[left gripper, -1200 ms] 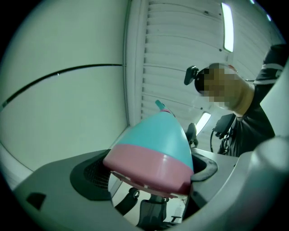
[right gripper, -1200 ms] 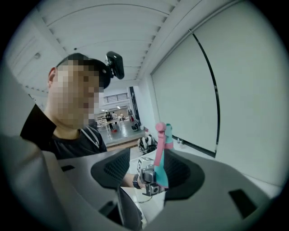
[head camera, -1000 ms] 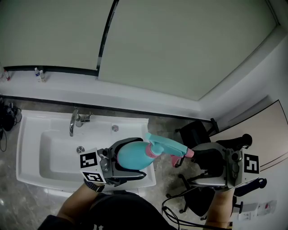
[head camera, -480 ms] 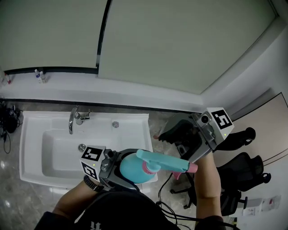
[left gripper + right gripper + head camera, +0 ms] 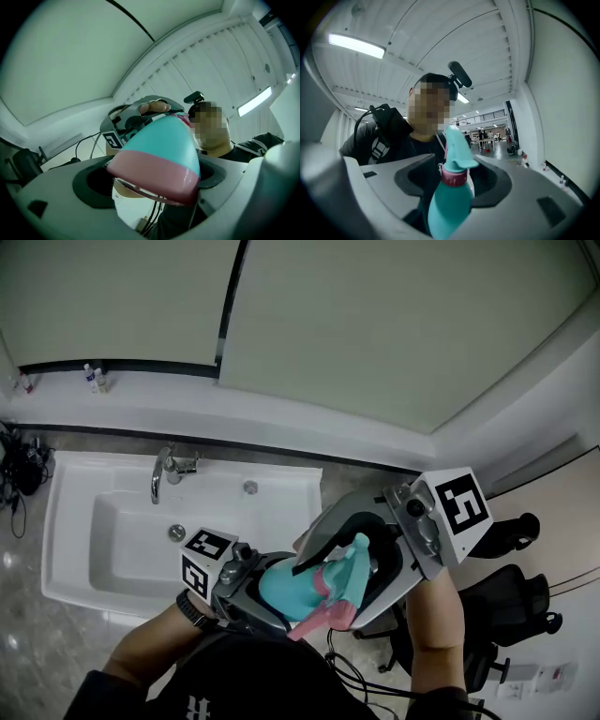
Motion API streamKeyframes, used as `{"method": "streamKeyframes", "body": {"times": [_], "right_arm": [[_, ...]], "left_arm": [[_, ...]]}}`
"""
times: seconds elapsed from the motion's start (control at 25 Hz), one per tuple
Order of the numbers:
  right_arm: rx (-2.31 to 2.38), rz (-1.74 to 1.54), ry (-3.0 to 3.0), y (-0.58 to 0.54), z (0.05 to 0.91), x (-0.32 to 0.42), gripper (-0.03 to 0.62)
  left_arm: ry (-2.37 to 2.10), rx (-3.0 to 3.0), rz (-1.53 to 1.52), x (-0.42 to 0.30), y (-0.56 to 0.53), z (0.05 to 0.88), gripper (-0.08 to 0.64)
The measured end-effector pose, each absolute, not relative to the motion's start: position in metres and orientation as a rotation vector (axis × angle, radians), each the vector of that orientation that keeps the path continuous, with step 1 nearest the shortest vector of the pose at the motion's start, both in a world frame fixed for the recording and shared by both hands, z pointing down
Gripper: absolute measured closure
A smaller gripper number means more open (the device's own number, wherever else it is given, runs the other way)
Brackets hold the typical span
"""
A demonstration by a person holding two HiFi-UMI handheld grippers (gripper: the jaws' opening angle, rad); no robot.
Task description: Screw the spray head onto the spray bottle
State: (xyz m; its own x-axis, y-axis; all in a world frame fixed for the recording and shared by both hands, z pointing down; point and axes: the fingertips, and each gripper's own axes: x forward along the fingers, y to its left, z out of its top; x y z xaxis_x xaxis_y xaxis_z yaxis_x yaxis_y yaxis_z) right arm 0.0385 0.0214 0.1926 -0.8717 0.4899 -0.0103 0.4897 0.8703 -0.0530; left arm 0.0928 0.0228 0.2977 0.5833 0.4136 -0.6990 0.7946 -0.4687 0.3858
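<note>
Head view: left tool clamps bottle near sink, right tool wide around spray head.

The bottle is teal with a pink band at its base. The spray head is teal with a pink collar. The cubes are white with black square markers. The sink is white and the floor is mottled grey.

Near the white sink's front right corner, the left gripper clasps the teal spray bottle by its body, while the right gripper's parted jaws flank its spray head.
</note>
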Motion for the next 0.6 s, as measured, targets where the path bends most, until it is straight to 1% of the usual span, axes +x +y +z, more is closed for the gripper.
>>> {"method": "streamKeyframes", "body": {"times": [0.16,0.24,0.4,0.6], "right_arm": [[-0.696,0.086,-3.020,0.014,0.196,0.038,0.371],[-0.611,0.091,-3.029,0.008,0.198,0.036,0.442],[-0.398,0.072,-3.046,-0.004,0.204,0.027,0.448],[-0.021,0.007,-3.034,-0.026,0.209,0.021,0.456]], "left_arm": [[0.951,2.130,-0.672,0.098,0.016,0.297,0.084],[0.927,2.150,-0.675,0.097,0.011,0.298,0.084],[0.842,2.221,-0.685,0.092,0.000,0.305,0.084],[0.641,2.366,-0.710,0.086,-0.022,0.312,0.084]]}}
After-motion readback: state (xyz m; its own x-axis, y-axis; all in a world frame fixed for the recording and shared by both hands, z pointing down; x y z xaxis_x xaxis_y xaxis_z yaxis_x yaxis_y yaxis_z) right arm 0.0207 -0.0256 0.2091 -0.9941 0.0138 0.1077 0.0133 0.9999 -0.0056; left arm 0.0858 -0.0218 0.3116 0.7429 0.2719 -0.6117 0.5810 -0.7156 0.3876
